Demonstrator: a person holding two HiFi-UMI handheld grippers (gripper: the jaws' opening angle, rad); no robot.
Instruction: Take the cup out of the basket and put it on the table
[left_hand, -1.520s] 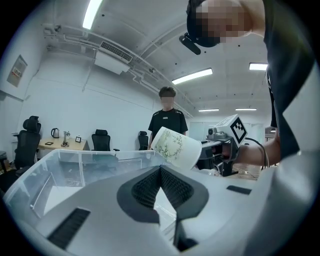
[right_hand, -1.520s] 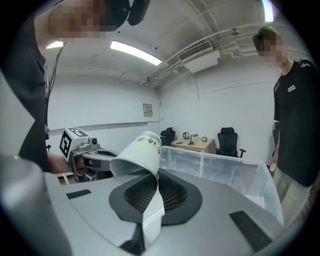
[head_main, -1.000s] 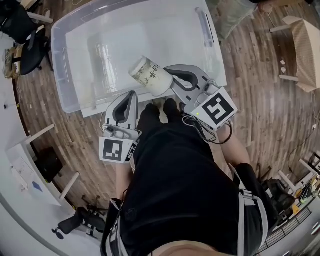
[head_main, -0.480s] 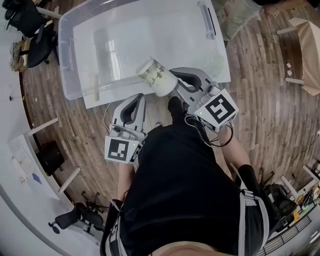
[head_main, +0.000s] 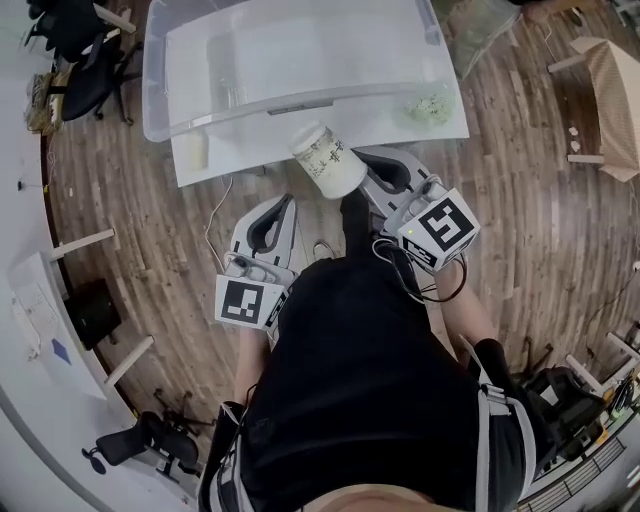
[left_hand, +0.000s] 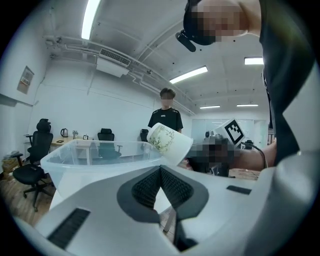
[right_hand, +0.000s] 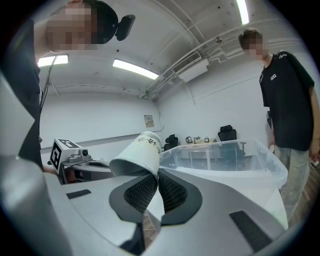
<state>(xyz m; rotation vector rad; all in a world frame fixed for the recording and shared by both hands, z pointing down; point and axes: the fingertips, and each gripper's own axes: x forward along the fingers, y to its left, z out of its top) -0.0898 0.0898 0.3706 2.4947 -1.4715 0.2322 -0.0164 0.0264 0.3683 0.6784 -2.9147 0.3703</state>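
Observation:
A white paper cup (head_main: 328, 160) with green print hangs tilted in the air, its bottom pointing toward the bin. My right gripper (head_main: 360, 178) is shut on its rim; in the right gripper view the pads pinch the wall of the cup (right_hand: 139, 156). The cup is outside the clear plastic basket (head_main: 290, 55), over the near edge of the white table (head_main: 230, 168). My left gripper (head_main: 284, 203) is shut and holds nothing, just left of and below the cup. The left gripper view has the cup (left_hand: 169, 142) ahead and the basket (left_hand: 95, 157) to the left.
A small pale bottle (head_main: 190, 150) and a greenish lump (head_main: 428, 105) lie on the table beside the basket. A person (right_hand: 287, 100) stands beyond the basket. Office chairs (head_main: 80, 85) stand at the left on the wooden floor (head_main: 520, 200).
Both grippers have drawn back from the basket toward me. The cup came with the right gripper, from above the basket's near wall to the table's near edge.

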